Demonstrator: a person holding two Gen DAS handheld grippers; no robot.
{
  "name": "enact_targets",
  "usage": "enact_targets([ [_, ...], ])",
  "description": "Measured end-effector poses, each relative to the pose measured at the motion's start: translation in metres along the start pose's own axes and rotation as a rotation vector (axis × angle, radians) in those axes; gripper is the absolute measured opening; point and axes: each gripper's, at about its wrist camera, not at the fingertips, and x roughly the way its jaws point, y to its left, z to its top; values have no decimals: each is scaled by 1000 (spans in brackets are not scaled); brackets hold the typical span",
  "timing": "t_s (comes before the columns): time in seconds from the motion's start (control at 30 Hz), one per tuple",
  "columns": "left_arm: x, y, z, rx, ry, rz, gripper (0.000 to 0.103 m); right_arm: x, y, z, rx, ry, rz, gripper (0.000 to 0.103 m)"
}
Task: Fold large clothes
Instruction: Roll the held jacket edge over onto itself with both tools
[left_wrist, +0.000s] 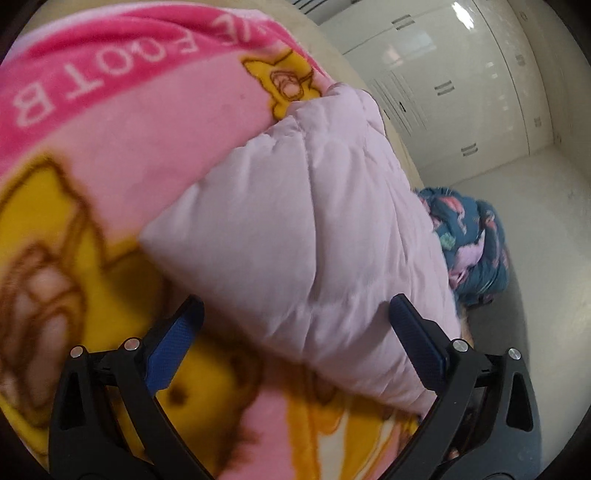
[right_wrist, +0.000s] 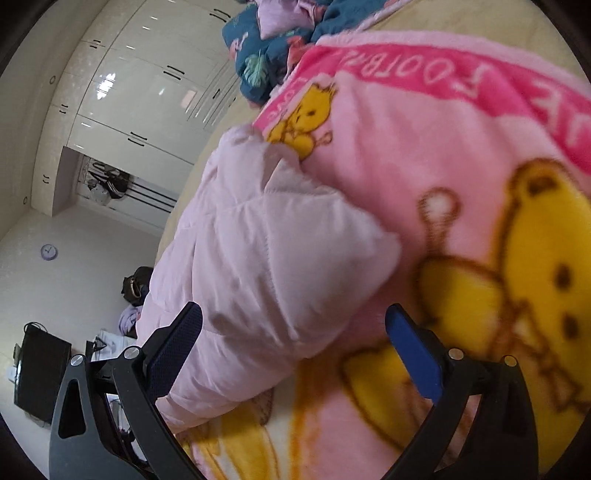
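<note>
Both claws, left claw (left_wrist: 295, 325) and right claw (right_wrist: 293, 332), gape apart over the jacket (left_wrist: 295, 221) on the blanket (left_wrist: 92, 147); closing now might pinch blanket too.

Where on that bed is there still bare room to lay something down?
The pink blanket lies bare beside the folded lilac jacket, out to its dark pink lettered band. A cream strip of bed shows beyond that band. It is crowded at the bed's edge, where the jacket lies near the blue patterned bedding.

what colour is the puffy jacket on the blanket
Pale pink, quilted jacket; shows best in the right wrist view.
</note>
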Motion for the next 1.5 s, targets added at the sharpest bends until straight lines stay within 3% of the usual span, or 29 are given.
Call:
enact_targets([
  [0.23, 32, 7, 23, -88, -18, -16, 95, 31, 10, 7, -20, 23, 3, 99],
  [0.37, 42, 5, 27, -72, -60, -10, 95, 44, 18, 11, -64, 18, -9, 98],
  [0.4, 42, 3, 27, -50, -76, -12, 91, 47, 19, 10, -75, 14, -11, 91],
  [0.43, 40, -1, 27, -16, -92, -12, 84, 47, 21, 11, -88, 10, -13, 75],
  [0.5, 33, -12, 27, 69, -113, -3, 53, 44, 31, 10, -157, -5, -2, 54],
  [0.53, 25, -25, 26, 141, -131, 12, 48, 44, 37, 10, -189, -13, 2, 42],
  [0.57, 20, -31, 25, 182, -139, 19, 39, 39, 48, 9, -243, -25, 5, 39],
  [0.63, 5, -53, 20, 290, -156, 53, 33, 31, 68, 5, -349, -48, -20, 30],
  [0.77, -28, -84, 9, 428, -194, 76, 30, 8, 116, -16, -600, -108, -100, 27],
  [0.93, -70, -95, -9, 495, -205, 70, 30, -33, 153, -50, -776, -156, -90, 26],
  [1.23, -109, -67, -53, 539, -158, 110, 31, -101, 141, -101, -823, -151, -62, 26],
  [1.5, -118, -49, -86, 576, -134, 157, 31, -126, 105, -127, -763, -123, -63, 26],
])
